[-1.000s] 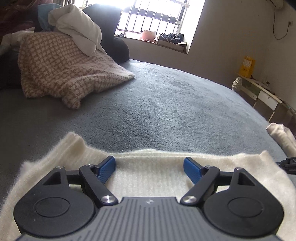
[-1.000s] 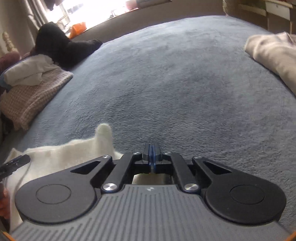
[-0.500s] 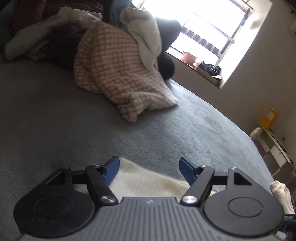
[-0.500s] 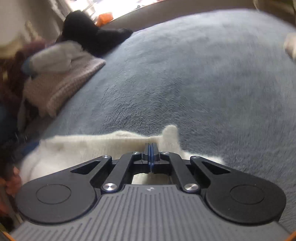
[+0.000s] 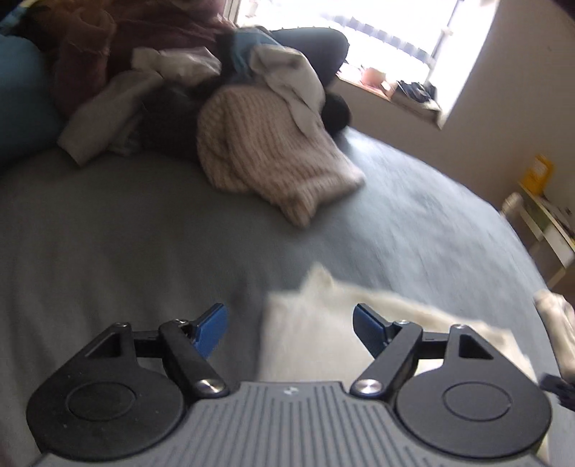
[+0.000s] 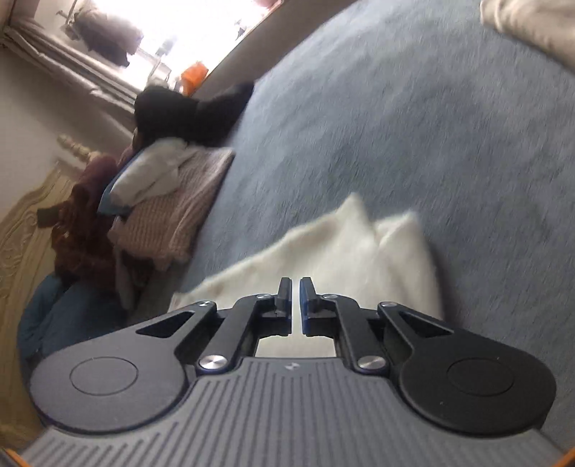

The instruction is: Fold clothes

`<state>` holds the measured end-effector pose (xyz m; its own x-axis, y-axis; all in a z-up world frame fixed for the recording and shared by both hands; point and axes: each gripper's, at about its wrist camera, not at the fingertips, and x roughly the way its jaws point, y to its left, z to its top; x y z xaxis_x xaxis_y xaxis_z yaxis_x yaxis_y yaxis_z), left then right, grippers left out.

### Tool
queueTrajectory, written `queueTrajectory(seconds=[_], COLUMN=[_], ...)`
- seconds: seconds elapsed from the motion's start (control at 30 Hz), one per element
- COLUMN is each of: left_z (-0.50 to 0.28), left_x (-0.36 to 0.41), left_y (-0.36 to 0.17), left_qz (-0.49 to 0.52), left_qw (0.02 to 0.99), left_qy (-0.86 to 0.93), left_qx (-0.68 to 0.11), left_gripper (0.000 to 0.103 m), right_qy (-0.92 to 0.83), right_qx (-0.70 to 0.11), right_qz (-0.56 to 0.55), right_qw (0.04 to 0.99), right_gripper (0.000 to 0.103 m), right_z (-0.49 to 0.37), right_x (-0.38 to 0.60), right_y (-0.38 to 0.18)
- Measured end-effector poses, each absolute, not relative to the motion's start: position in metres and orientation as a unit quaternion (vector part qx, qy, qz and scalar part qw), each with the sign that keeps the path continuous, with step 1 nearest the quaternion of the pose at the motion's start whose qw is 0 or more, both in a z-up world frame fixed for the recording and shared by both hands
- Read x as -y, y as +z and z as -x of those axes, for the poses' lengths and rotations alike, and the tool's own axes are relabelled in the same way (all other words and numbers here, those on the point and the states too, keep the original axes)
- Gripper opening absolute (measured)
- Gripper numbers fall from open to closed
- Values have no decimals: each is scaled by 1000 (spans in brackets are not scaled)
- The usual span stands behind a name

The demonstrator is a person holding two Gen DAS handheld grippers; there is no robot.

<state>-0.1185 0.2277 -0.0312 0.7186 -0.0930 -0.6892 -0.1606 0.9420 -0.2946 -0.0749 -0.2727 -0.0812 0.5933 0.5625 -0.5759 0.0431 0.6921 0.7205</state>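
Note:
A cream fuzzy garment (image 5: 316, 334) lies on the grey-blue bed cover (image 5: 143, 230), folded into a narrower shape. My left gripper (image 5: 290, 328) is open and empty above its left end. In the right wrist view the same garment (image 6: 334, 248) lies just ahead of my right gripper (image 6: 294, 298), whose jaws stand a narrow gap apart with nothing between them. The view is blurred by motion.
A heap of clothes (image 5: 251, 143), with a beige knit, white, dark and maroon pieces, lies at the head of the bed; it also shows in the right wrist view (image 6: 161, 201). A beige garment (image 6: 532, 28) lies at the far right. A white side table (image 5: 550, 230) stands beside the bed.
My right gripper carried a part of the cream garment leftward over itself, then parted its jaws and let go. My left gripper stayed open and swung left toward the garment's end.

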Motion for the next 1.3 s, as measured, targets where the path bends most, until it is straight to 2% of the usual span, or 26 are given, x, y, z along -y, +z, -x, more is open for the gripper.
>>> queueTrajectory(seconds=[0.07,0.17,0.27,0.37,0.57,0.67,0.7,0.73,0.83,0.93,1.03,1.1,1.17,1.23,1.3], left_z=[134,153,179,203,222,219,219,219,225,229,215,201,202,214,225], left_x=[-222,-231,-251,-260,-244,-250,-255,-257,-259,-252,-227,-212,-217,-218,-219], left_y=[-48,-59,-48,-34,-70,-99,-99,-94,-75,-58,-66,-88,-92,-78,-64], left_qz=[150,134,137,136,104,114,132,136,114,94,49,5,28,9,-10], left_qw=[904,901,910,912,892,882,881,879,887,903,905,891,890,901,911], left_qy=[19,58,75,47,38,61,61,60,61,34,6,19,24,32,37], left_qx=[-400,-409,-385,-384,-438,-453,-451,-453,-443,-418,-422,-453,-455,-433,-411], left_gripper=[78,72,72,74,74,78,78,78,75,76,76,77,77,76,76], right_qy=[136,66,37,70,172,131,108,96,124,189,224,218,221,225,234], right_qx=[-443,-444,-419,-417,-517,-581,-597,-608,-595,-580,-597,-619,-630,-634,-604], right_qz=[-388,-456,-458,-423,-394,-288,-248,-231,-175,-104,10,108,111,121,144], right_qw=[797,769,783,802,740,750,755,754,774,786,770,747,736,730,748], right_gripper=[5,0,5,6,5,5,0,0,4,4,4,0,0,0,3], right_z=[81,91,117,141,159,156,155,154,161,175,178,172,171,171,181], right_x=[278,316,336,327,265,262,266,271,263,237,207,196,197,196,191], right_y=[-102,-126,-99,-66,-72,-87,-92,-94,-61,-36,-52,-80,-79,-74,-45])
